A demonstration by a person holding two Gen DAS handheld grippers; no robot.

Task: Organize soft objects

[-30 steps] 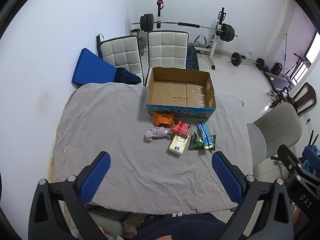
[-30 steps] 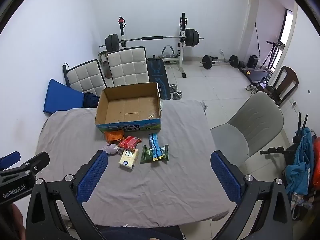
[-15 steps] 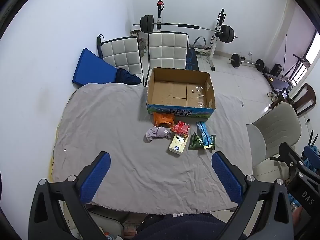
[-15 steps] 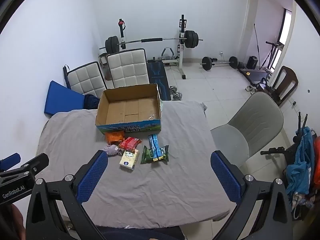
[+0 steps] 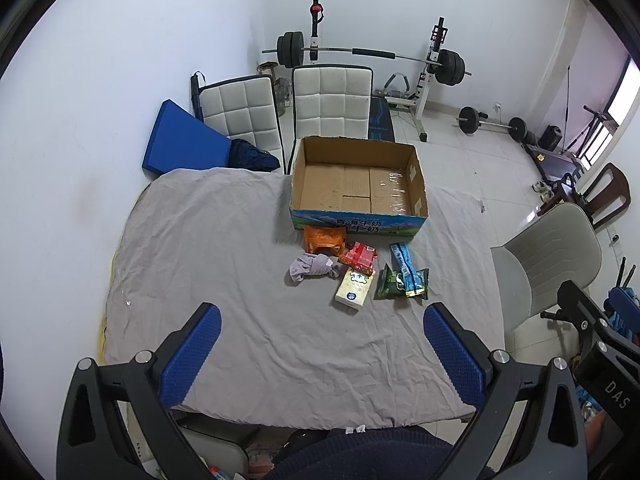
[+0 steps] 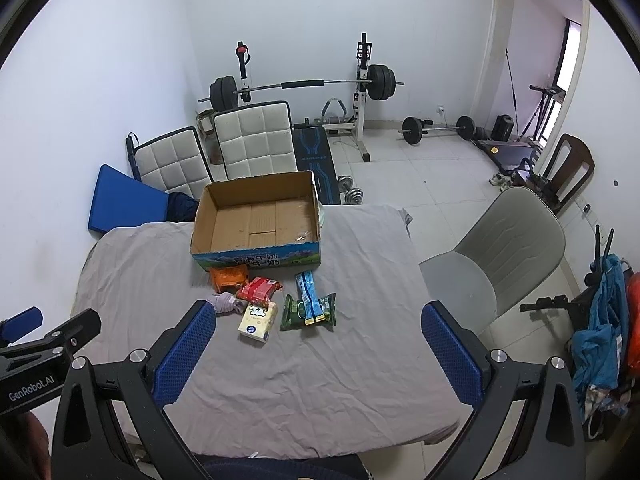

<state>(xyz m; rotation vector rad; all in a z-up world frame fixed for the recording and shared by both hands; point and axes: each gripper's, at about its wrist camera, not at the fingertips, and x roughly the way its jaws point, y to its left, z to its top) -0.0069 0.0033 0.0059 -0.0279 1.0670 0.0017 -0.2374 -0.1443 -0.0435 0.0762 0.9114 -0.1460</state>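
An open cardboard box [image 5: 358, 178] [image 6: 256, 216] stands empty at the far side of the grey-clothed table [image 5: 224, 248] [image 6: 360, 360]. In front of it lie an orange packet [image 5: 324, 238] [image 6: 229, 277], a red packet [image 5: 359, 257] [image 6: 259, 290], a crumpled lilac cloth [image 5: 312, 267] [image 6: 226, 303], a cream tissue pack [image 5: 354, 287] [image 6: 258, 321], a green packet [image 5: 390, 283] [image 6: 294, 312] and a blue packet [image 5: 405, 267] [image 6: 309, 297]. My left gripper [image 5: 322, 338] and right gripper [image 6: 318, 340] are both open and empty, held high above the table's near side.
Two white padded chairs [image 5: 330, 102] [image 6: 254, 144] and a blue mat [image 5: 180, 140] stand behind the table. A grey chair [image 5: 548, 260] [image 6: 500, 256] stands at the right. A barbell rack [image 5: 372, 54] [image 6: 304, 84] and weights are at the back.
Both views have shifted very slightly; the table and items sit marginally lower in view. Nothing on the table has moved and both grippers stay open.
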